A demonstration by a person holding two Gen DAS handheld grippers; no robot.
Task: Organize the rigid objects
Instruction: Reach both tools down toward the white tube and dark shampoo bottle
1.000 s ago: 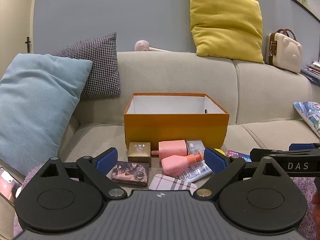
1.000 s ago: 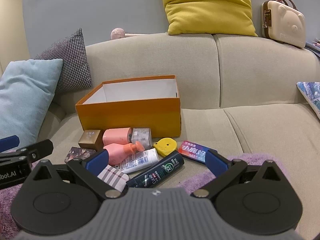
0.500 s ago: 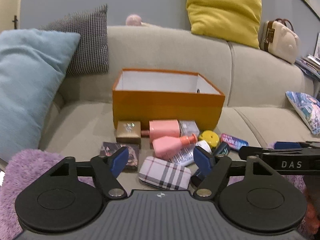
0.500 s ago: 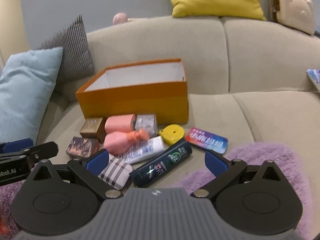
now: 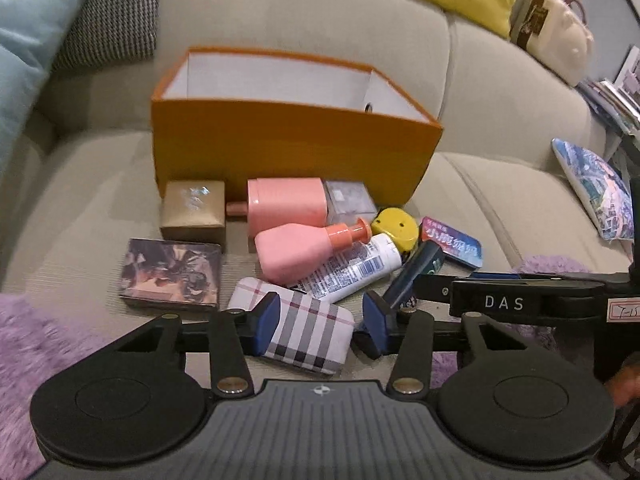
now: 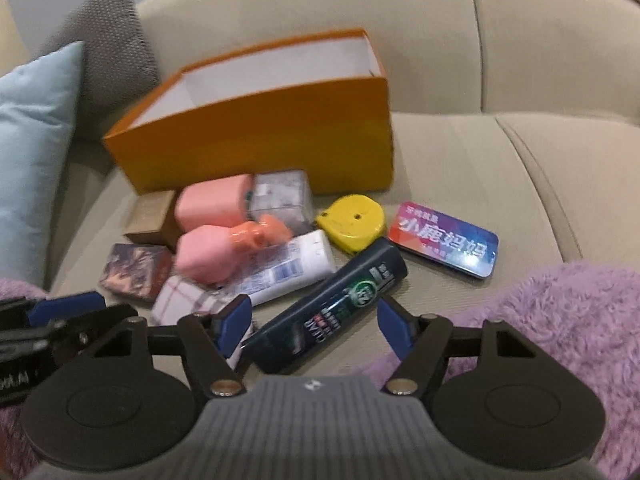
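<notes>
An orange open box (image 5: 296,148) (image 6: 260,136) stands on the beige sofa seat with a pile of small items in front of it. My left gripper (image 5: 322,322) hangs low over a plaid case (image 5: 308,332). Its jaws are closing with the case between them, and the right pad stands clear of the case. My right gripper (image 6: 314,324) straddles a dark bottle (image 6: 332,304). Those jaws are closing too, with gaps on both sides. Also in the pile are a pink pump bottle (image 5: 296,252), a white tube (image 5: 352,272), a yellow tape measure (image 6: 352,220) and a colourful tin (image 6: 444,240).
A gold box (image 5: 194,208) and a flat picture box (image 5: 172,272) lie left of the pile. Purple fluffy fabric (image 6: 560,320) covers the near edge. A light-blue pillow (image 5: 24,60) leans at the left, a printed cushion (image 5: 600,196) at the right, and a cream bag (image 5: 556,40) sits on the sofa back.
Both grippers have dipped down and come closer to the pile, and both pairs of jaws have narrowed. The plaid case now lies between the left fingers and the dark bottle between the right ones.
</notes>
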